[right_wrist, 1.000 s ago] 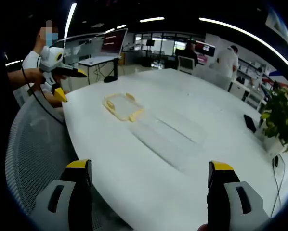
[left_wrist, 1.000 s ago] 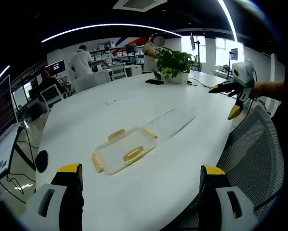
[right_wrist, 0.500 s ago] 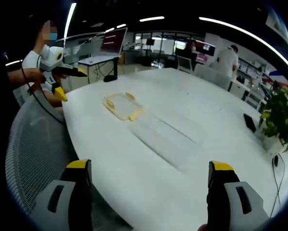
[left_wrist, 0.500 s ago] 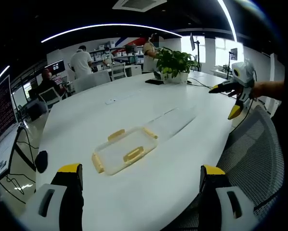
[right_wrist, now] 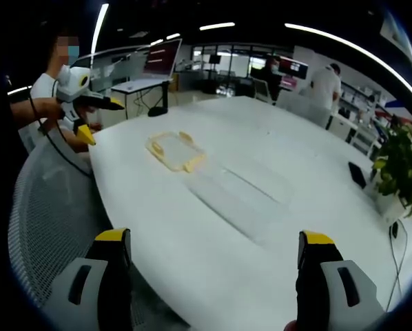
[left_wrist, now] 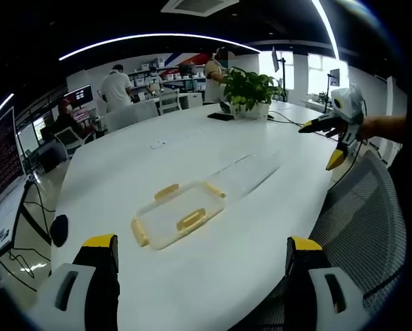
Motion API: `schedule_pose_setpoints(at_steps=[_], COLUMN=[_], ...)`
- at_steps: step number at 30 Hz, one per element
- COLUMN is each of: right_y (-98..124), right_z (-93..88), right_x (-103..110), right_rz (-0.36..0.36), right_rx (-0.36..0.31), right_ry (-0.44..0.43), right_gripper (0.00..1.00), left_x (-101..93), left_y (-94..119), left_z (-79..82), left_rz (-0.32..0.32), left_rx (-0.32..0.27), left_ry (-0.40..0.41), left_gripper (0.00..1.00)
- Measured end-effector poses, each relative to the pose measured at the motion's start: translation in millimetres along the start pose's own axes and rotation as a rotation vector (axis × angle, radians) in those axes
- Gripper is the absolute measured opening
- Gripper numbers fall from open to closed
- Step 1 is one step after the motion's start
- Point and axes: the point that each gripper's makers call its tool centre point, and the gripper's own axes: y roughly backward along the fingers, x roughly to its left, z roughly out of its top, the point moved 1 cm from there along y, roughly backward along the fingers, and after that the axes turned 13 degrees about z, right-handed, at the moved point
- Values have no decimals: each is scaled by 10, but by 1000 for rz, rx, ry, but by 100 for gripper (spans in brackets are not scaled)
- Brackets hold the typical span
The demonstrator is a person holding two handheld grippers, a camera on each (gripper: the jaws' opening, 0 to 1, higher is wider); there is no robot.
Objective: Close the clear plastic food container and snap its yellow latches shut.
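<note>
A flat clear piece with yellow latches lies on the white table, a short way beyond my left gripper, whose jaws stand wide open with nothing between them. Just past it to the right lies a long clear container part, faint against the table. In the right gripper view the latched piece is far ahead to the left and the clear part is nearer. My right gripper is open and holds nothing. Each gripper shows in the other's view, held in a hand off the table edge: right gripper, left gripper.
A potted plant and a dark phone sit at the table's far end. Grey mesh chairs stand against the near edge. Several people, desks and monitors fill the room behind. A black object lies on the floor at left.
</note>
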Motion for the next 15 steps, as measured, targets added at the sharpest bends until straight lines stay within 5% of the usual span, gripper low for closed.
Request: schedule_pose_setpoints(at_steps=[15], right_y=[10], right_z=[30], right_x=[-25], right_rz=[0], right_rx=[10], right_ry=[4], right_gripper=[99], left_x=[44], left_y=[-11], left_z=[20], left_rz=[5], left_rx=[1], left_ry=[4], left_gripper=[99])
